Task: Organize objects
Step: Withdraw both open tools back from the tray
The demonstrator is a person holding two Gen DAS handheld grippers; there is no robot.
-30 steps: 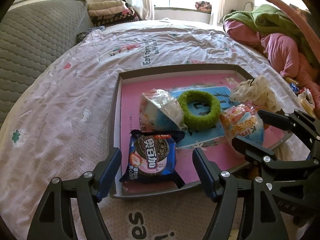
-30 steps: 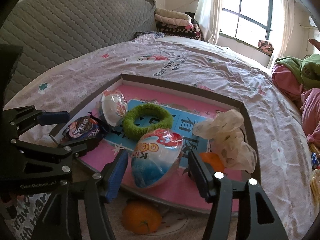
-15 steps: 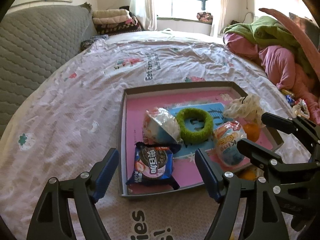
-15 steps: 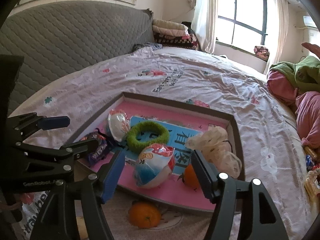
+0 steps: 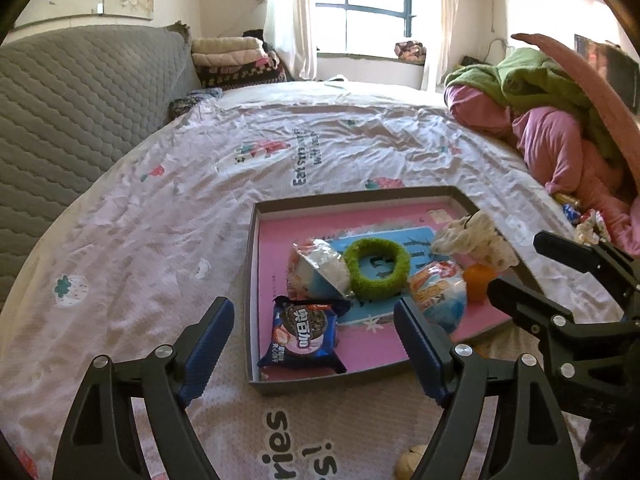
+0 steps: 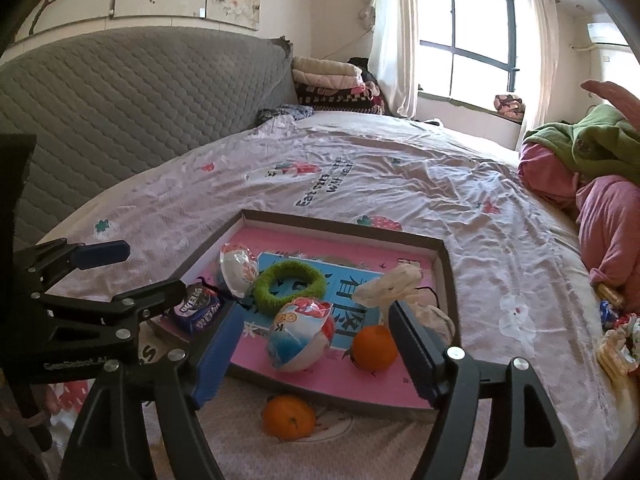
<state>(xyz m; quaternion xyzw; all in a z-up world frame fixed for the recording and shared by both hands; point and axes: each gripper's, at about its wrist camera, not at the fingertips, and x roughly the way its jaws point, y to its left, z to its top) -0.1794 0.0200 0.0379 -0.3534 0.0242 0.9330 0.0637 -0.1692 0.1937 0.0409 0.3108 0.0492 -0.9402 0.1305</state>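
Both grippers are pulling back from the tray, so that the box and its contents are showing smaller and farther off than a second ago, and a second orange is now showing inside the tray. The bed [image 5: 168, 216], under a pale printed sheet, is filling most of both views, with a grey quilted headboard [image 6: 120, 92] running along its far left side and a heap of pink and green bedding [image 5: 560, 120] lying at the right. The shallow grey-rimmed tray [image 5: 251, 280] with a pink floor is lying on the sheet ahead of both grippers. The left gripper [image 5: 310, 344] is hovering near the tray's near edge with its jaws spread wide and nothing between them; the right gripper [image 6: 316, 344] is likewise gaping wide and empty. Inside the tray, a crumpled white plastic bag [image 6: 390, 284] is sitting at the right, a green fuzzy ring [image 6: 290, 286] is lying near the middle, a white-and-blue snack bag [image 5: 320, 268] is resting just left of the ring, another white, blue and red snack bag [image 6: 300, 340] is lying toward the near edge, a dark blue Oreo packet [image 5: 302, 336] is lying at the near left corner, and an orange [image 6: 374, 346] is sitting beside the plastic bag. A loose orange [image 6: 289, 416] is resting on the sheet just outside the tray's near rim.
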